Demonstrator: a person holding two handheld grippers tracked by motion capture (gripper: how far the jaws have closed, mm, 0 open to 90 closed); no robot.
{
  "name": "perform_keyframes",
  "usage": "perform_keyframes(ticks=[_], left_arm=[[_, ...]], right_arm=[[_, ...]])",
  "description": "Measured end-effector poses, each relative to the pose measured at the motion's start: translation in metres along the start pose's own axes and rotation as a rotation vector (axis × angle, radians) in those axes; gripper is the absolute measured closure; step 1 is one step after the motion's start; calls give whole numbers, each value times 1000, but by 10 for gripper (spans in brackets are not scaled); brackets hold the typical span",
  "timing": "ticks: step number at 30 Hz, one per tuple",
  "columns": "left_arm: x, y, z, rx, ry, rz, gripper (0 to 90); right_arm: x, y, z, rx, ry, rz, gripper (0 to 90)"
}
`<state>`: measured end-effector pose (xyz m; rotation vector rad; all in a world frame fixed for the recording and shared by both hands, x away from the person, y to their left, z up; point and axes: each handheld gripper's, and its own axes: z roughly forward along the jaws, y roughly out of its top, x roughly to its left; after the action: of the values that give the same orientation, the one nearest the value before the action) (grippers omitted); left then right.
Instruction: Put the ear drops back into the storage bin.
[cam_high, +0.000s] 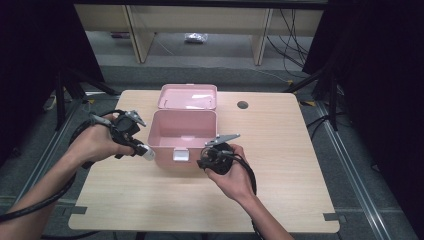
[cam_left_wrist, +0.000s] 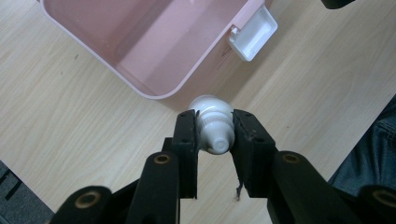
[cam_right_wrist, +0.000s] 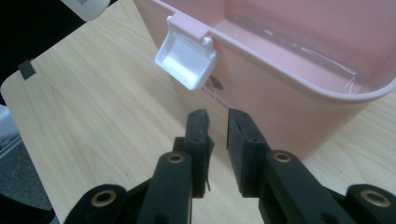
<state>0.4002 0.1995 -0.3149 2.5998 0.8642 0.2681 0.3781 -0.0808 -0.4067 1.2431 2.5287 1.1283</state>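
Wooden table (cam_high: 150, 200), grey carpet floor (cam_high: 375, 165), black curtains (cam_high: 380, 60)

Bare forearms are seen; black two-jaw grippers (cam_high: 142, 150) (cam_high: 204, 161) carry brass-ringed screws, grey three-cornered plates and thick black cables.

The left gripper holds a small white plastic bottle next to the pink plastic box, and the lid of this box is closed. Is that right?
Not quite. The left gripper does hold the small white plastic bottle beside the pink plastic box, but the lid is open, swung back behind the box. The high view shows it.
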Motion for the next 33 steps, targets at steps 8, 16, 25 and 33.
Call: perform_keyframes(ticks=[8, 16, 25, 33], left_arm=[[0, 2, -4, -6, 8, -4, 712], [2, 5, -6, -6, 12, -4, 712], [5, 10, -6, -8, 12, -5, 712], [12, 15, -5, -8, 17, -20, 712]], right_arm=[[1, 0, -1, 0, -2, 9, 787], [1, -1, 1, -9, -4, 3, 787], [1, -1, 2, 0, -7, -8, 787], [1, -1, 1, -1, 2, -6, 786]])
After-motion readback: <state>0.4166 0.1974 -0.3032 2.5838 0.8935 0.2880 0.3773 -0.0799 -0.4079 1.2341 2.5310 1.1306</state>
